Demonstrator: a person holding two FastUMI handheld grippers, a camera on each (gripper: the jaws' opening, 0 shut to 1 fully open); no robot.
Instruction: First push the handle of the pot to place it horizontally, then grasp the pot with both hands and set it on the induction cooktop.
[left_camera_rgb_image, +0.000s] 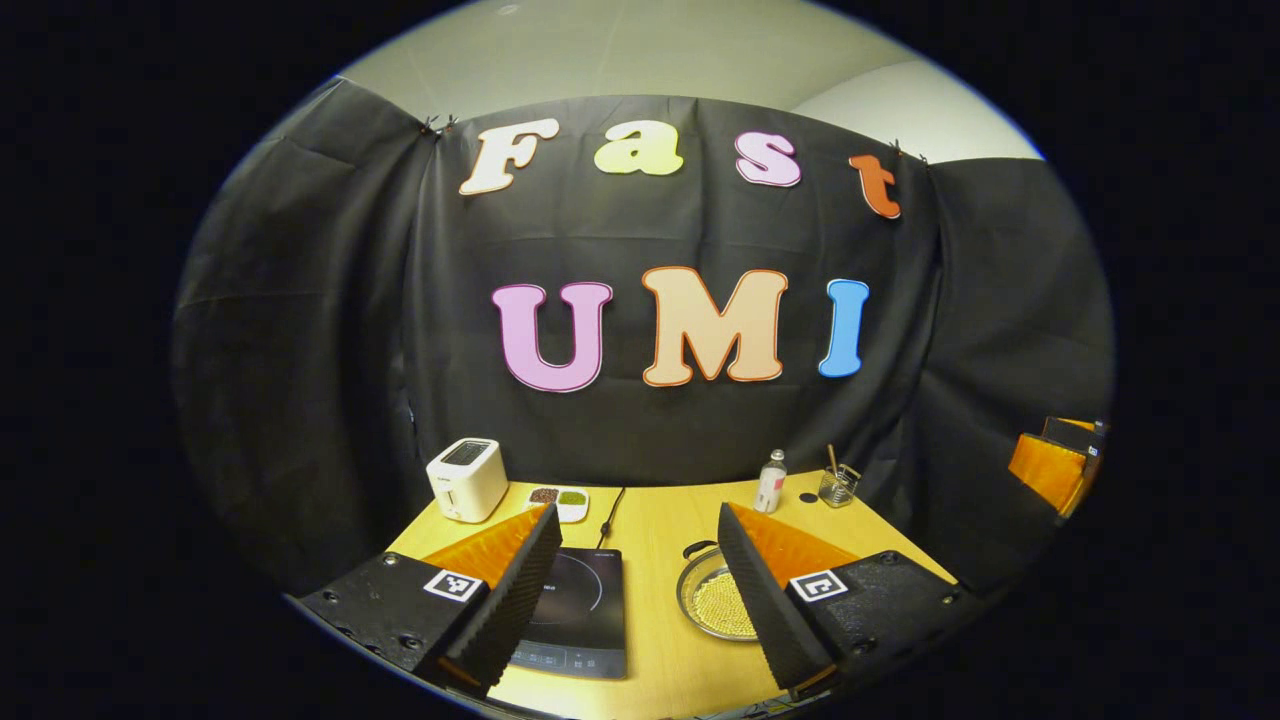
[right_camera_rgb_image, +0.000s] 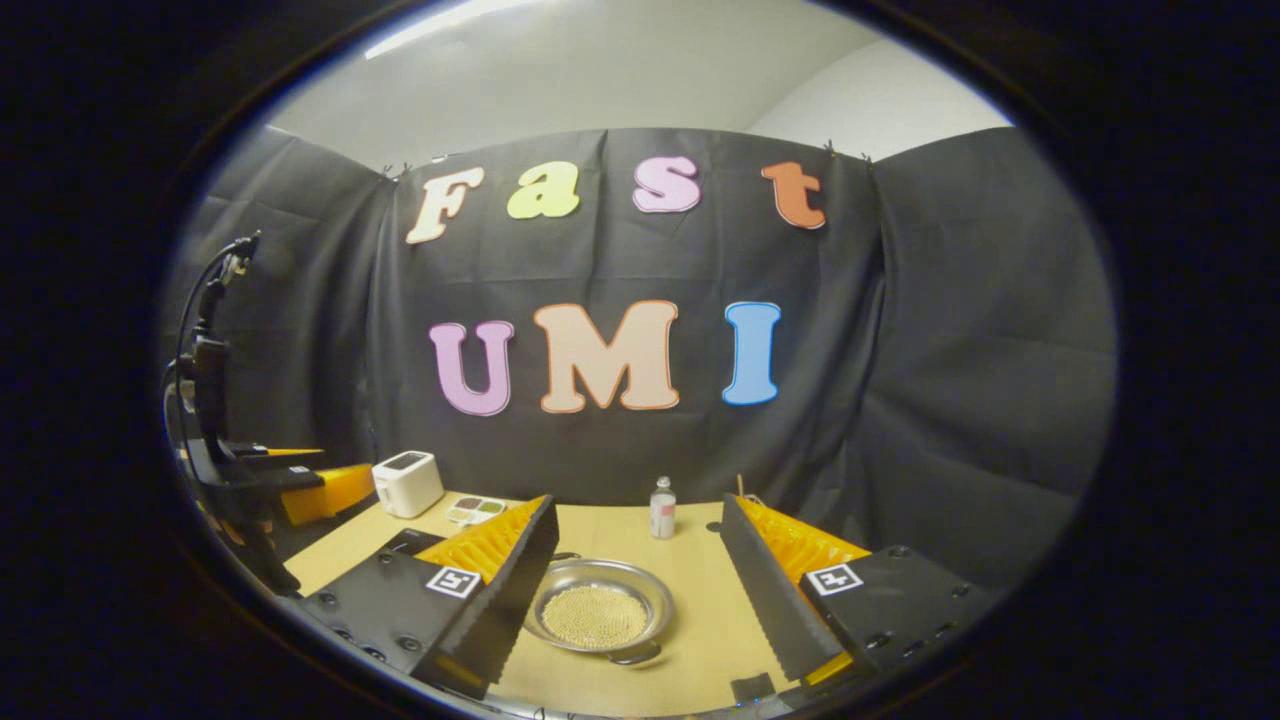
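A shallow steel pot (left_camera_rgb_image: 712, 603) holding small pale beads sits on the wooden table (left_camera_rgb_image: 660, 640), to the right of the black induction cooktop (left_camera_rgb_image: 580, 610). One pot handle (left_camera_rgb_image: 697, 548) points to the far side. My left gripper (left_camera_rgb_image: 638, 512) hovers open above the gap between cooktop and pot. In the right gripper view the pot (right_camera_rgb_image: 600, 610) lies between the fingers of my open right gripper (right_camera_rgb_image: 636, 505), below them, with its near handle (right_camera_rgb_image: 636, 655) toward the table's front edge. A corner of the cooktop (right_camera_rgb_image: 410, 542) shows at the left.
A white toaster (left_camera_rgb_image: 467, 478) and a small two-part dish (left_camera_rgb_image: 560, 500) stand at the back left. A small bottle (left_camera_rgb_image: 771, 482) and a glass with sticks (left_camera_rgb_image: 838, 487) stand at the back right. The cooktop's cable (left_camera_rgb_image: 610, 510) runs back toward the cloth wall.
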